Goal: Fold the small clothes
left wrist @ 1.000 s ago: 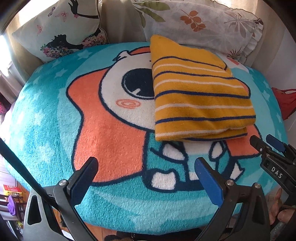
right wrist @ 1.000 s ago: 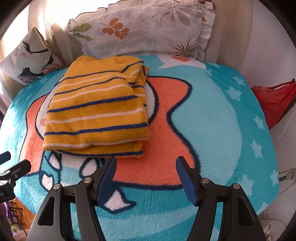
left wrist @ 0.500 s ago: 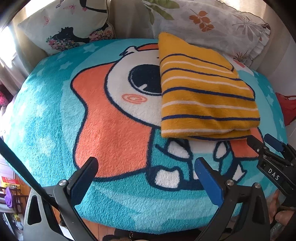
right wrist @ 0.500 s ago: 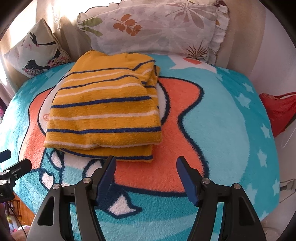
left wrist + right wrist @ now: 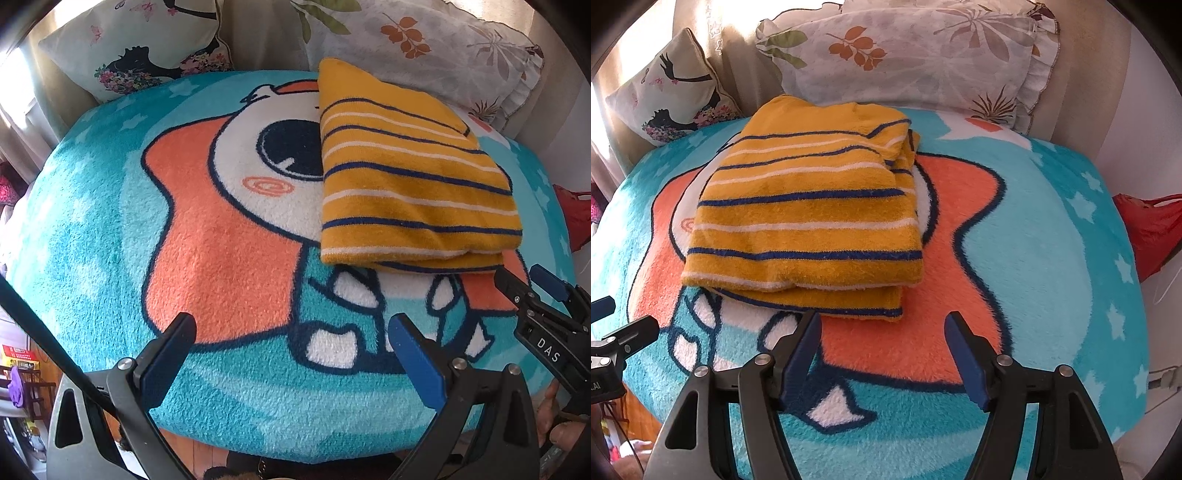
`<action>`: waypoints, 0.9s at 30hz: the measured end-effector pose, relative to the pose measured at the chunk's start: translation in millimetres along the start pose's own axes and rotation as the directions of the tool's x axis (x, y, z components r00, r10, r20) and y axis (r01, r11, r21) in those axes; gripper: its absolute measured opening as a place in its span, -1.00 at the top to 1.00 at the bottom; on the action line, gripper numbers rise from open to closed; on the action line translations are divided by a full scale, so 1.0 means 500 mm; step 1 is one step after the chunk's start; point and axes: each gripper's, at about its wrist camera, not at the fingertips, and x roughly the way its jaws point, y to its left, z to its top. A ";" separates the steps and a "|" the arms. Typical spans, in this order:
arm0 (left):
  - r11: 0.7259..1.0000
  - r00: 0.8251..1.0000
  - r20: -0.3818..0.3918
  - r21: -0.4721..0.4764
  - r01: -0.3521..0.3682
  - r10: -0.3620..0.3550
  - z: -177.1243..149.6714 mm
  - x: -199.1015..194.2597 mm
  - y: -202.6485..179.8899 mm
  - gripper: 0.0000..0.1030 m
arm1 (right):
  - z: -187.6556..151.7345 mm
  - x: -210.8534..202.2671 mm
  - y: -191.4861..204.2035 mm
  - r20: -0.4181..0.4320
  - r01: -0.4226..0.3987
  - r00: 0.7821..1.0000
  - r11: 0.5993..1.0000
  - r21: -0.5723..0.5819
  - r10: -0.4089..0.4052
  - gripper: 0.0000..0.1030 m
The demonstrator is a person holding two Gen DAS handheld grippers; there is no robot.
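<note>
A folded mustard-yellow garment [image 5: 413,177] with navy and white stripes lies flat on a cartoon fleece blanket [image 5: 207,236]; it also shows in the right wrist view [image 5: 809,218]. My left gripper [image 5: 291,339] is open and empty, low over the blanket's near edge, left of the garment. My right gripper [image 5: 882,339] is open and empty, just short of the garment's near folded edge. Its fingers also show at the right of the left wrist view [image 5: 517,291].
Two pillows lean at the back: a floral one [image 5: 923,62] and one with a black silhouette print [image 5: 140,48]. A red bag [image 5: 1148,232] hangs beyond the blanket's right edge. The blanket [image 5: 1045,251] drops off at the near edge.
Both grippers have moved forward toward the garment, which now sits closer and larger in both views. Both stay open. The garment has not moved.
</note>
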 end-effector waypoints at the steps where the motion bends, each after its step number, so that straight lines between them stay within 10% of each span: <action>1: 1.000 1.000 0.001 0.002 0.000 0.000 -0.001 -0.001 -0.002 -1.00 | 0.000 0.000 -0.003 0.000 0.000 1.000 1.000 0.001 0.000 -0.43; 27: 0.997 1.000 0.009 0.074 -0.010 0.009 -0.006 -0.004 -0.079 -1.00 | -0.013 -0.023 -0.054 0.043 0.070 0.997 0.998 -0.006 -0.070 -0.53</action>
